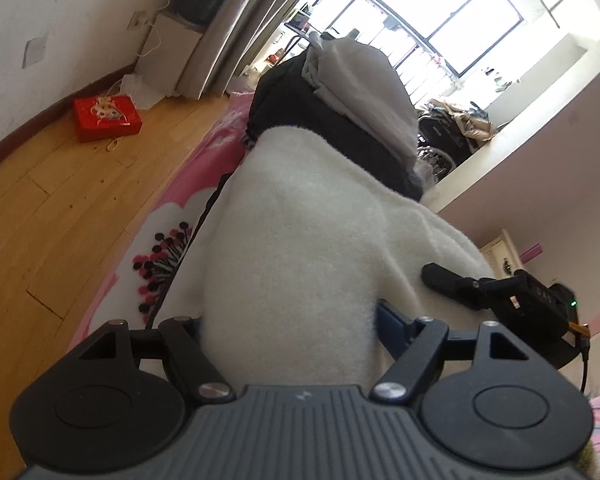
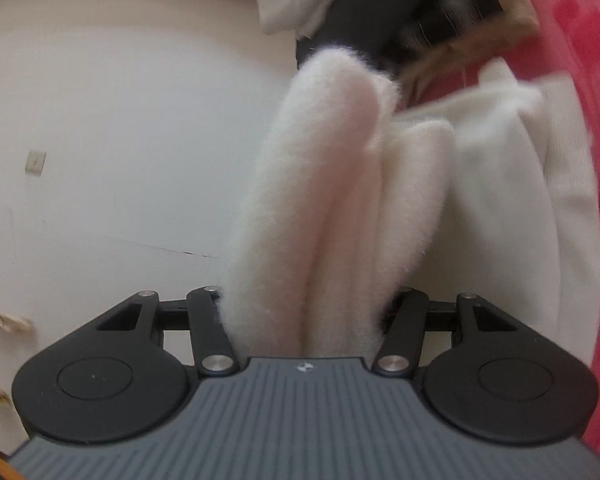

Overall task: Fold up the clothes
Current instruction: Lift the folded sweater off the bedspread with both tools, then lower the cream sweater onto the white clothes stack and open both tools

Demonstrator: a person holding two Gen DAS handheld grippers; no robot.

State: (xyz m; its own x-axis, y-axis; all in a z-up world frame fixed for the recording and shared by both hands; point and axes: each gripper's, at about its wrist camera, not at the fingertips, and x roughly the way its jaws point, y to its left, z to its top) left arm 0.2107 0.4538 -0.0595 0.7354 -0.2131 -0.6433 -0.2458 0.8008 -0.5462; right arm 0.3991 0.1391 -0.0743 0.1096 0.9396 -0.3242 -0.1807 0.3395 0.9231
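Left gripper (image 1: 290, 320): clamped on a thick fold of the white fleece garment (image 1: 300, 220), raised over the pink bedsheet (image 1: 188, 184). Right gripper (image 2: 306, 312): clamped on 2 bunched folds of the same garment (image 2: 312, 200), fingertips buried in fleece. Dark clothes (image 1: 300, 116) piled beyond, grey garment (image 1: 364, 84) on top.

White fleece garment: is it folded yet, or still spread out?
Partly folded, in mid-air. The white fleece garment shows doubled layers bunched in the right gripper; the left gripper also clamps it above the pink bedspread.
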